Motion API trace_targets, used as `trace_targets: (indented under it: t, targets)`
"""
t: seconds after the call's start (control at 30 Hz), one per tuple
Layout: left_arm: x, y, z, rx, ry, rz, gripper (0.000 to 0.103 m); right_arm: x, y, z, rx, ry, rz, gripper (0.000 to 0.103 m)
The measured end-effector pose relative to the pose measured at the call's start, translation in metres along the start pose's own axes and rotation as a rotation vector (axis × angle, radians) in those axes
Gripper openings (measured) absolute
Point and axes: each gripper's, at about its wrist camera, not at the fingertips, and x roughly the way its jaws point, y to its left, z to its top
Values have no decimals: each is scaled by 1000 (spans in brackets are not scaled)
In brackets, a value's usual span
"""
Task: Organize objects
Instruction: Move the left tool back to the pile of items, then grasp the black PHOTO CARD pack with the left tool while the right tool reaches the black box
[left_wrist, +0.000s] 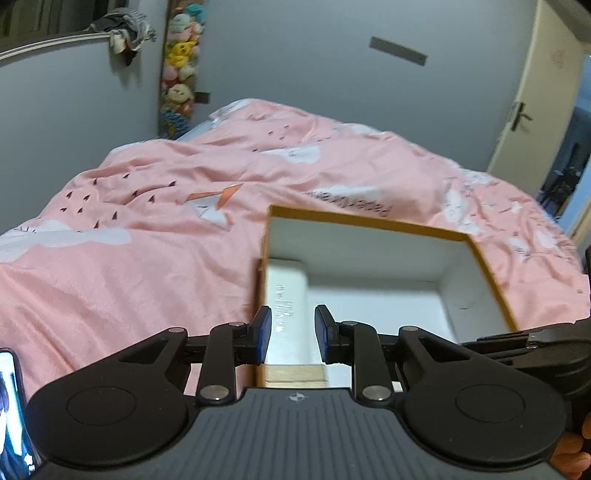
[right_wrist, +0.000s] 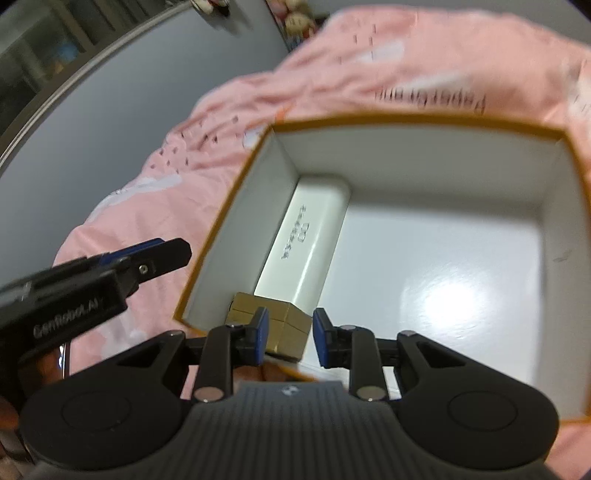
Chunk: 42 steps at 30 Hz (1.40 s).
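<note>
An open box with an orange rim (left_wrist: 365, 219) (right_wrist: 406, 120) and a white inside lies on the pink bedspread (left_wrist: 147, 258). A long white carton (left_wrist: 286, 295) (right_wrist: 310, 236) rests along its left wall. A small gold-brown box (right_wrist: 280, 317) (left_wrist: 295, 376) sits at the carton's near end, in the box's corner. My left gripper (left_wrist: 291, 334) hovers over the left wall, its blue pads drawn in with nothing held. My right gripper (right_wrist: 290, 338) hangs above the gold-brown box, pads a little apart and gripping nothing. The left gripper (right_wrist: 166, 254) also shows beside the box in the right wrist view.
The rumpled bedspread (right_wrist: 147, 206) covers the whole bed around the box. Plush toys (left_wrist: 181, 55) hang in the far corner, and a door (left_wrist: 535, 92) stands open at the right. A phone screen (left_wrist: 11, 406) glows at the lower left. A hand (left_wrist: 576, 454) shows at the lower right.
</note>
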Motion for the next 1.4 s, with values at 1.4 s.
trace_targets:
  t: [1.4]
  targets:
    - [128, 17, -100, -239, 510, -204, 67, 34, -67, -84, 184, 133, -113, 61]
